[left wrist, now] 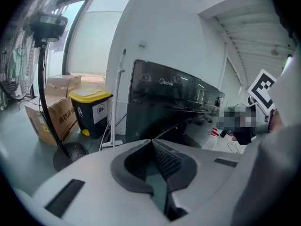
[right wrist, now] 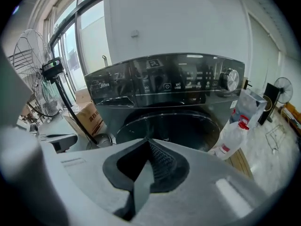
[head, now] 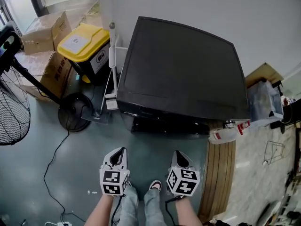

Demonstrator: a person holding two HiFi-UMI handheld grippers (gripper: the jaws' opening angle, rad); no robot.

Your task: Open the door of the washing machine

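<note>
Left gripper point(head: 122, 150) and right gripper point(head: 178, 153) have jaws pressed together, holding nothing, apart from the washing machine point(head: 183, 65).

bin point(head: 83, 48) left of washing machine point(head: 183, 69) | bottle point(head: 228, 134) right | fan point(head: 13, 112) far left

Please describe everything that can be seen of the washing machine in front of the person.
The washing machine is a glossy black front-loader. It stands on the grey floor against a white wall. Its flat top is bare. The front has a dark control panel with small icons and a silver dial at its right end. Below the panel, the round dark door looks shut. A plastic bottle stands close to its right front corner.
</note>
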